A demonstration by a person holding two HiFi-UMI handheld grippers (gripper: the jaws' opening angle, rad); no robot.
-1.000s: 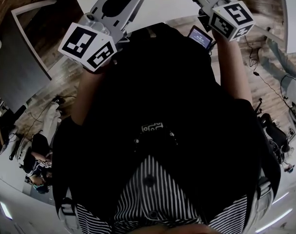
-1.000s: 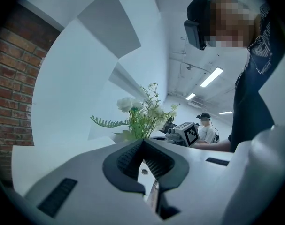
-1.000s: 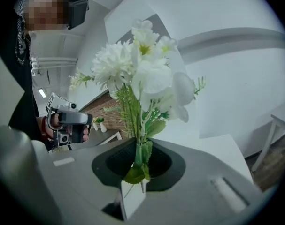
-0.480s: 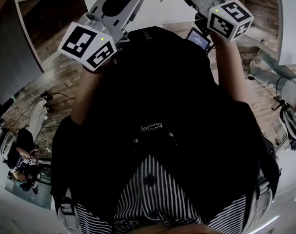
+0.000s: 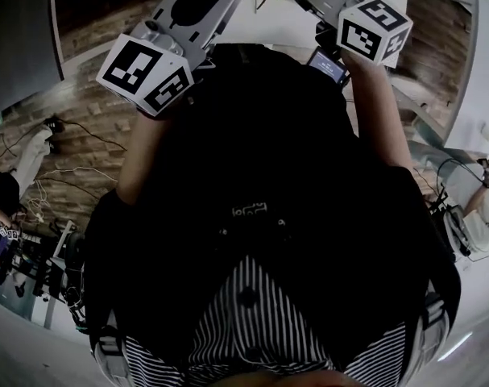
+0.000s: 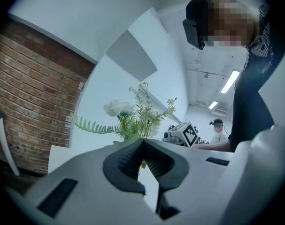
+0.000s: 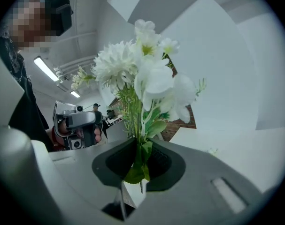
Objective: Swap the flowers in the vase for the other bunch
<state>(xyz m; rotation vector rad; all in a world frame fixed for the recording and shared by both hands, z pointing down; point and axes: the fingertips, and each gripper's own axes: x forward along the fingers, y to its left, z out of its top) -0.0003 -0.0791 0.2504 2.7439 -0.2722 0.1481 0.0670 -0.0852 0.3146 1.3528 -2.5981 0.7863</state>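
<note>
The right gripper [image 7: 141,143] was clamped, jaws nearly together, on the green stems of a bunch of white flowers [image 7: 147,74]. The bunch stood upright out of the jaws, held in the air before the person and over the white table [image 5: 284,24]. The left gripper [image 6: 143,142] was closed tip to tip on nothing, near the bunch.

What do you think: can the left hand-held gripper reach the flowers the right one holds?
Probably yes: the flowers, clamped in the right hand-held gripper, stand just beyond the left hand-held gripper with nothing between, but its jaws are together and need opening.
</note>
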